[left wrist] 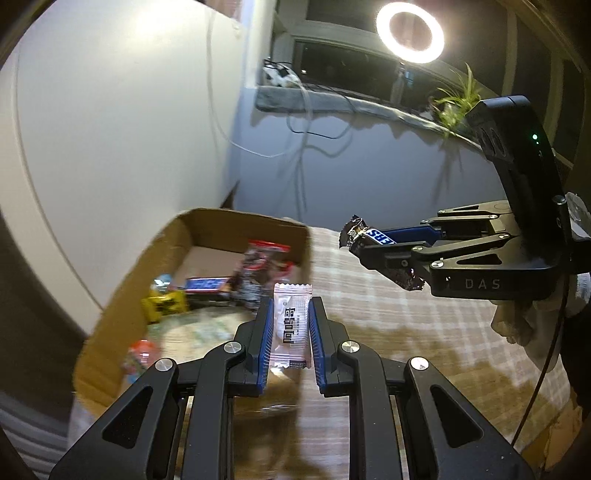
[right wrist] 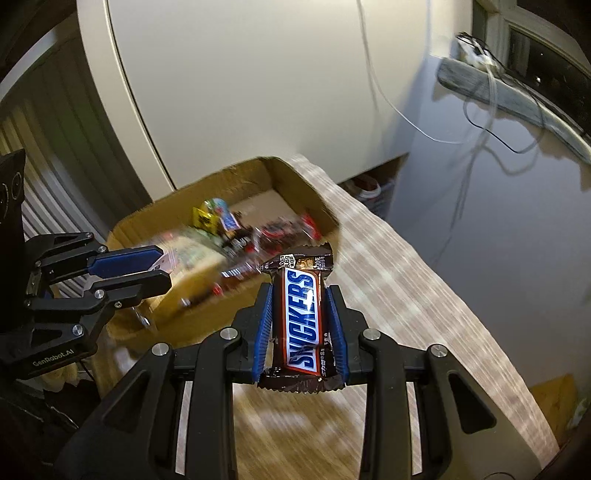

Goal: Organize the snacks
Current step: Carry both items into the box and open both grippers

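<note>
Between my left fingers (left wrist: 291,325) sits a small white sachet (left wrist: 290,325) with dark printed characters, pinched by its long edges between the blue pads, its crimped top poking out past the tips. My right fingers (right wrist: 301,325) are closed on a Snickers bar (right wrist: 301,321), label facing the camera, both crimped ends of the brown wrapper sticking out beyond the pads. In the left wrist view the right gripper hangs off to the right of my left fingers and higher in the frame, the bar's torn-looking end pointing toward the box.

Just ahead of both pairs of fingers, and below them, an open cardboard box (right wrist: 295,177) stands on the bench (right wrist: 388,266), which wears a pale checked cloth. Inside the box I can make out several wrapped snacks: a yellow packet (left wrist: 164,304), a blue-labelled bar (left wrist: 205,284), a red-and-clear bag (left wrist: 264,266), though they are blurred. Neither held item touches the box.

Beyond the fingers stands a white cabinet (left wrist: 129,129); a lit ring light (left wrist: 410,31) and a small green plant (left wrist: 458,99) sit up and to the right on a sill.
</note>
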